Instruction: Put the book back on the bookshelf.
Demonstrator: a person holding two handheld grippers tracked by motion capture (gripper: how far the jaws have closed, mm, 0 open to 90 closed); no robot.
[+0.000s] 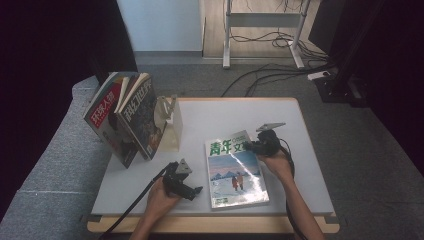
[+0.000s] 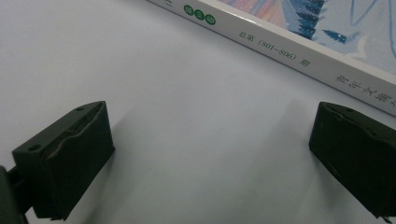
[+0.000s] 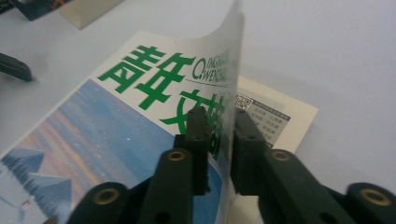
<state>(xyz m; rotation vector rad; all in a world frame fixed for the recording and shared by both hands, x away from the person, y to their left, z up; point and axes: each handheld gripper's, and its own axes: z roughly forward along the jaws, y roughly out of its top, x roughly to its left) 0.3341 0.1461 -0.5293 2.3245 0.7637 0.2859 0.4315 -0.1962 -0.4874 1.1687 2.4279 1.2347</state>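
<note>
While right gripper [image 3: 217,154] pinches the magazine [image 1: 235,170] cover's edge, lift slowly; left gripper [image 2: 210,154], jaws wide and empty, could steady the spine.

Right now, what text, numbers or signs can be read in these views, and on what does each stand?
"青年文摘", green: cover of the flat magazine, whose cover edge sits between the right gripper jaws.
"总第 (801-806) 期": that magazine's spine, upside down.
"环球人物": red-topped magazine leaning in the stand.
"科幻世界": dark magazine beside it.
Small English line, QR code and print on the page underneath: unreadable.
</note>
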